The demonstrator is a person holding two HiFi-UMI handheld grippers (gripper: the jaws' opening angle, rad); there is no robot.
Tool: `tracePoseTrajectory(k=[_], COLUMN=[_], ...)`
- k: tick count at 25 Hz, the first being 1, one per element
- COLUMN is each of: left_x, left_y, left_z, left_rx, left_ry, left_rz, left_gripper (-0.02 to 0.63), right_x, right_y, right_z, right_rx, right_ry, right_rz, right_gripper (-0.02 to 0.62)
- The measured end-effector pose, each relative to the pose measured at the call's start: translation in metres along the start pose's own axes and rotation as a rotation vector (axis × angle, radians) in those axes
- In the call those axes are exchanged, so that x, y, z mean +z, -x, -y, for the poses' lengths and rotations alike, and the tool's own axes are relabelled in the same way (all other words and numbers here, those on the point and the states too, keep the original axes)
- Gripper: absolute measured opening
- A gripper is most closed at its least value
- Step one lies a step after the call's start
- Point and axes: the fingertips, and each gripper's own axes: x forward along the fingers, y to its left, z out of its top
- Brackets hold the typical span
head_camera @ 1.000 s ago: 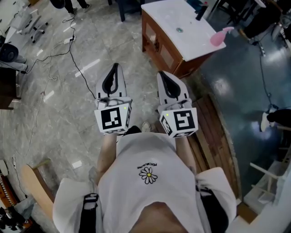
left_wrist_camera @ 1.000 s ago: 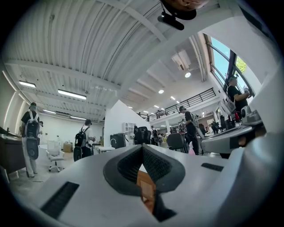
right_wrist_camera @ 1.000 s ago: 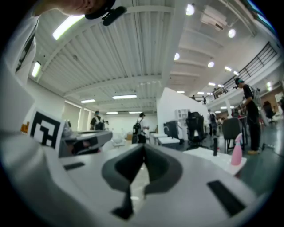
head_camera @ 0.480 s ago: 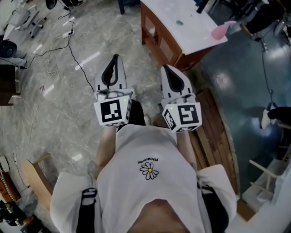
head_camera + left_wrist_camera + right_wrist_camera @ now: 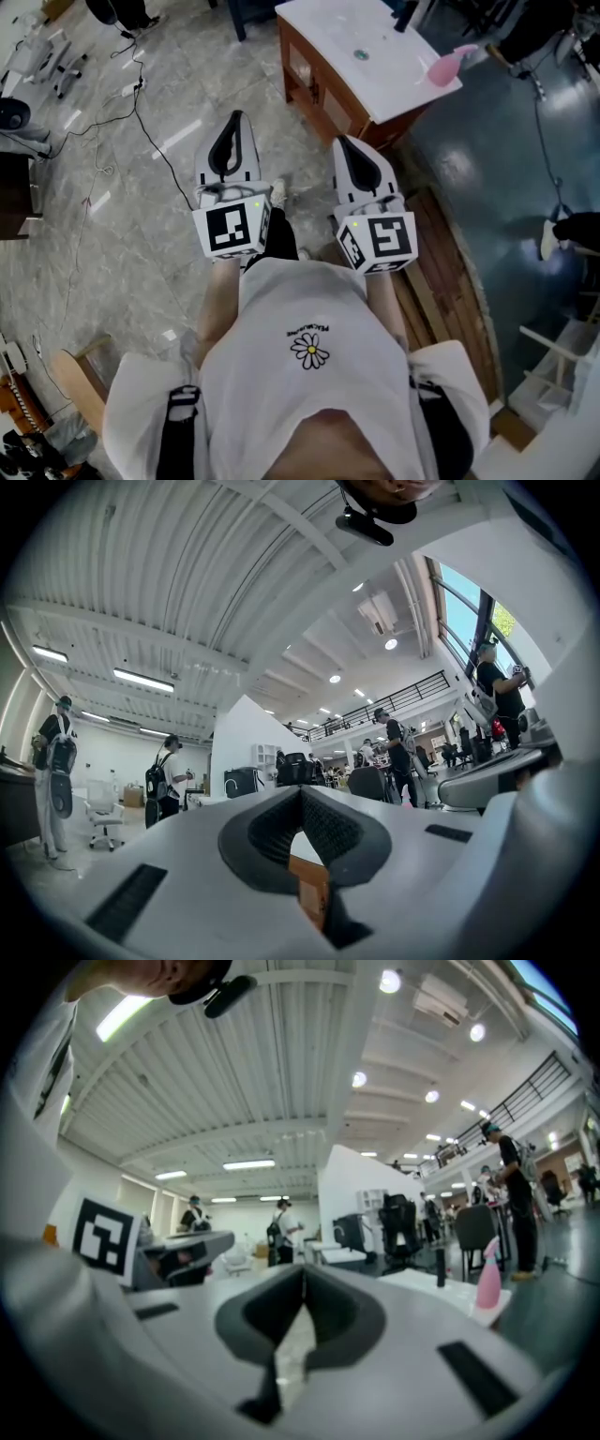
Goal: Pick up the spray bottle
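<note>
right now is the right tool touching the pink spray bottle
Apart. The head view shows the pink spray bottle at the far corner of the cabinet, well beyond the tips of the right tool, with the white top between them.

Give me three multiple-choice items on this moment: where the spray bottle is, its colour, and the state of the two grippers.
1. Where is the spray bottle?
A. on the floor
B. at a corner of the white-topped cabinet
C. in the right gripper

2. What colour is the bottle?
A. pink
B. green
C. black

3. How are the left gripper and right gripper?
A. both open
B. both shut, nothing held
C. left shut on the bottle

Answers:
1 B: the head view shows it on the cabinet top, ahead of both grippers.
2 A: it shows pink in the head and right gripper views.
3 B: in each gripper view the jaws meet at the tip with nothing between them.
</note>
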Motion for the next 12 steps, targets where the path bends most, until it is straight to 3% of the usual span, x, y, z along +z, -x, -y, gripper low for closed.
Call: tracePoseTrajectory(k=[12], left_x=[-0.044], left_y=[-0.066], left_z=[-0.053], left_rx=[0.026], left_ry=[0.033], left_rz=[-0.066], left_gripper=[0.02], right_x=[-0.016], right_y=[-0.09], right_z=[0.014], right_rx=[-0.012], right_ry=[-0.011], right_rz=[-0.048], right_gripper=[0.029])
